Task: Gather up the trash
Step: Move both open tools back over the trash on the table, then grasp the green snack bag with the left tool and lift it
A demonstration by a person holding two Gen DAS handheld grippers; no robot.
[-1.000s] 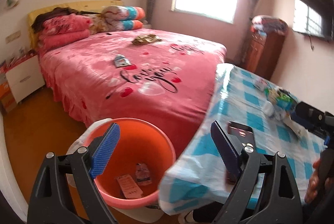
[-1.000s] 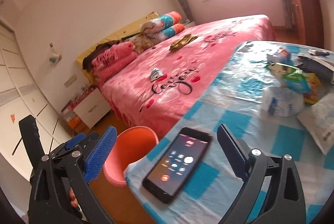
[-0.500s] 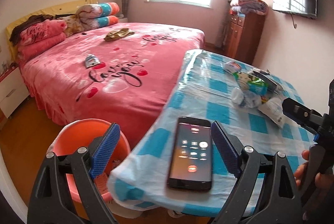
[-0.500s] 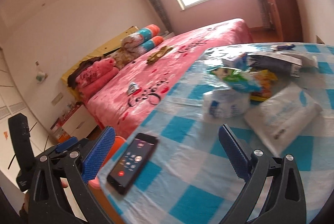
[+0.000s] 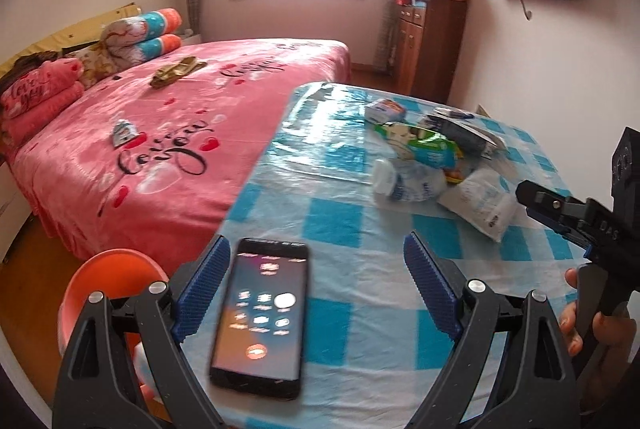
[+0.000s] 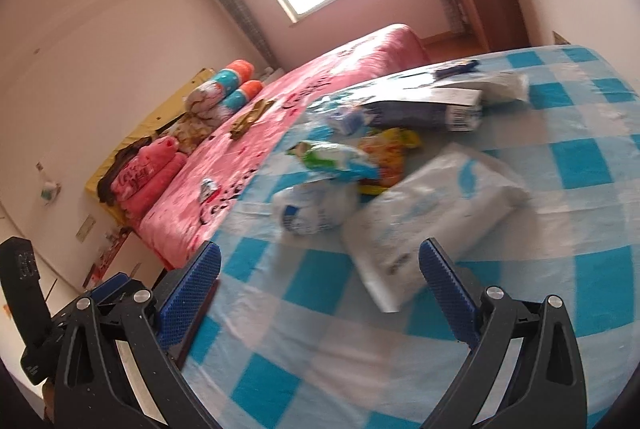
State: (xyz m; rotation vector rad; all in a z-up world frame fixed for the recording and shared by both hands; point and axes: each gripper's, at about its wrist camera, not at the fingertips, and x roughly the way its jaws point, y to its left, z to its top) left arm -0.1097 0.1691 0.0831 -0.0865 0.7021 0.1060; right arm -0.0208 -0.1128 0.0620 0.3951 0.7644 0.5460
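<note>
A pile of trash lies on the blue-checked table [image 5: 344, 229]: a white plastic packet [image 6: 424, 217] [image 5: 478, 203], a crumpled white and blue wrapper [image 6: 312, 209] [image 5: 408, 185], a green wrapper [image 6: 332, 157] [image 5: 424, 145] and a dark flat pack [image 6: 424, 111]. My right gripper [image 6: 320, 289] is open and empty, just short of the white packet. My left gripper [image 5: 316, 293] is open and empty over the table's near edge. The orange bin [image 5: 104, 277] stands on the floor at lower left.
A black phone [image 5: 262, 313] with a lit call screen lies between the left fingers. A pink bed [image 5: 168, 133] with two small scraps, one [image 5: 124, 133] mid-bed and one [image 5: 176, 75] farther back, runs beside the table. A wooden cabinet [image 5: 428, 45] stands at the far wall.
Both grippers have swung right, away from the orange bin and over the table. The right gripper has passed the phone and closed in on the trash pile. Both stay open.
</note>
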